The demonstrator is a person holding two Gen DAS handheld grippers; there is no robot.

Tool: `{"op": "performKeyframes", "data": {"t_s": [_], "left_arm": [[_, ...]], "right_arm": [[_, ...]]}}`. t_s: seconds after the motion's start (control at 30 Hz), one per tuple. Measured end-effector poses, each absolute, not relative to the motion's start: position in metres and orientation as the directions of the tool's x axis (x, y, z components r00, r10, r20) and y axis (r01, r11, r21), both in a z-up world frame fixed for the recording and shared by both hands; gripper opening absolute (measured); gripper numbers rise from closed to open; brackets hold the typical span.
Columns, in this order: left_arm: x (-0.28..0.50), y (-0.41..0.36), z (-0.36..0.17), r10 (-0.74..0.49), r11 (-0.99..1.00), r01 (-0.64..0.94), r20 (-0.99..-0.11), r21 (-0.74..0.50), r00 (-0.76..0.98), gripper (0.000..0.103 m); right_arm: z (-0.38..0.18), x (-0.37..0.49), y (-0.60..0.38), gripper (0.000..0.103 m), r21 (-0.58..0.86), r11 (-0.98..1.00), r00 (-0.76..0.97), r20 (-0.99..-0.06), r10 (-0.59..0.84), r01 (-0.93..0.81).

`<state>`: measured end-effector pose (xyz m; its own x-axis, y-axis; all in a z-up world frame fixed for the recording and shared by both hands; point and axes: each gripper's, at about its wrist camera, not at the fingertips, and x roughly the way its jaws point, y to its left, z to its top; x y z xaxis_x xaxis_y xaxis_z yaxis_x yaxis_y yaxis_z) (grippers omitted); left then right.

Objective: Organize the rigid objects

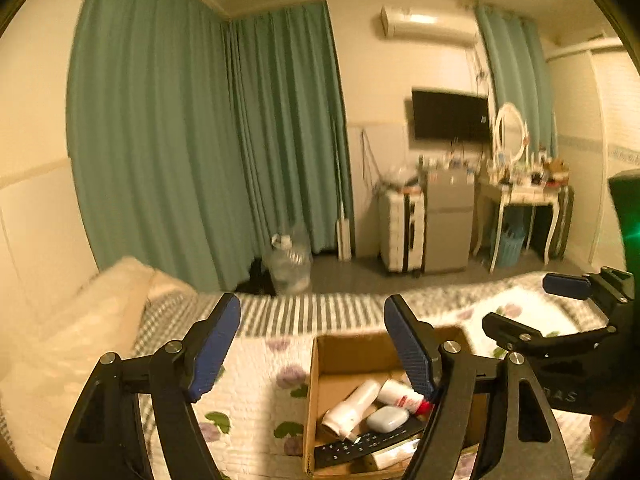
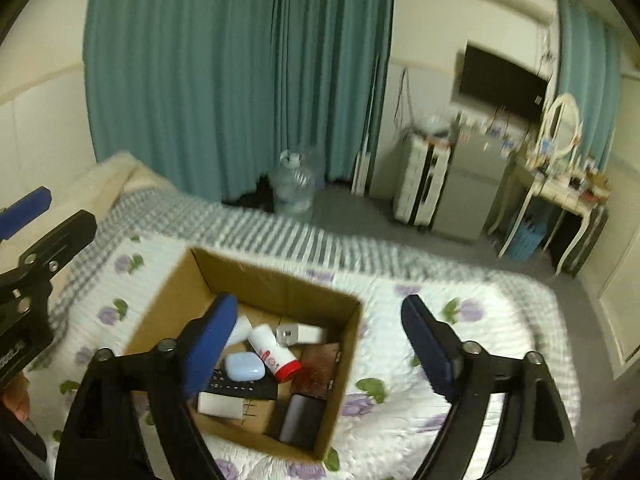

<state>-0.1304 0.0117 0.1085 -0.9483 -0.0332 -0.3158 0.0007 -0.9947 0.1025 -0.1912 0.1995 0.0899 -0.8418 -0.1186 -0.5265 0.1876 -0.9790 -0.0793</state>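
Blue-padded right gripper (image 2: 320,344) is hanging wide open w/ nothing held, low in frame; left gripper (image 1: 314,344) likewise. Cardboard box (image 2: 344,344) is sitting center on floral quilt (image 2: 480,320) — holding red-capped white bottle (image 2: 274,354), pale blue case (image 2: 244,366), black remote (image 2: 240,389). Label writing unreadable.

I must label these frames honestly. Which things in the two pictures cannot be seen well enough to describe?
- Left wrist view: the remote control in the cardboard box is partly hidden by the left gripper finger.
- Right wrist view: the white bottle sits partly behind the right gripper finger.
- Both views: items on the dressing table are too small and blurred.
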Motion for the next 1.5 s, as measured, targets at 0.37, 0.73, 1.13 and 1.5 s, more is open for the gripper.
{"op": "performKeyframes", "data": {"t_s": [0.37,0.73,1.13,1.5], "left_arm": [[-0.045,-0.001,0.18,-0.047,-0.997,0.037,-0.148,0.072,-0.988,0.081],[-0.024,0.001,0.124,-0.031,-0.996,0.015,-0.182,0.091,-0.983,0.081],[-0.049,-0.001,0.031,-0.015,-0.997,-0.01,-0.319,0.076,-0.948,0.081],[-0.05,0.004,0.017,0.007,-0.997,-0.033,-0.378,0.063,-0.926,0.081]], "right_arm": [[0.161,-0.082,0.219,0.103,-0.069,-0.991,-0.929,-0.36,-0.083,0.115],[0.126,-0.041,0.221,0.103,0.02,-0.993,-0.961,-0.249,-0.118,0.116],[0.013,-0.07,0.206,0.103,-0.034,-0.995,-0.944,-0.321,-0.076,0.092],[-0.001,-0.076,0.208,0.103,-0.018,-0.997,-0.931,-0.36,-0.06,0.071]]}}
